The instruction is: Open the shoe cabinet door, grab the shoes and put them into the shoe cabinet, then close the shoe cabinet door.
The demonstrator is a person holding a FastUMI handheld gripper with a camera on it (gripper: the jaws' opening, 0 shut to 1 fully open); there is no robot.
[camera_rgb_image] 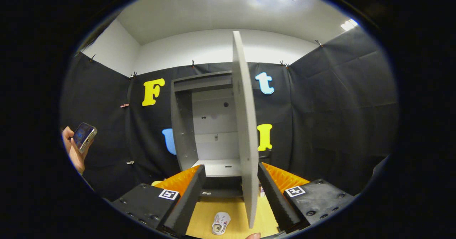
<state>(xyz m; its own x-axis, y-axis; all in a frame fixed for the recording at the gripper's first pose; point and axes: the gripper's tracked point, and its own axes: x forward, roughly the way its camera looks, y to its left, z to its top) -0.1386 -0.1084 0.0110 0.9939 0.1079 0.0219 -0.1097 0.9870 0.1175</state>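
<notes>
The tool point(231, 182) is spread wide, holding nothing, with the door point(245, 132) standing edge-on between its fingers. The cabinet point(185, 125) gapes open at 12 o'clock. A shoe point(221, 223) lies on the surface point(203, 217) at 6 o'clock, just left of the door's bottom edge.

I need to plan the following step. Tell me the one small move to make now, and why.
Probably lower the gripper toward the white shoe on the wooden floor between its fingers. The grey cabinet door stands swung open, edge-on between the open fingers, touching neither as far as shows, and the grey shoe cabinet shelves look bare, so grabbing the shoe likely comes next.
</notes>
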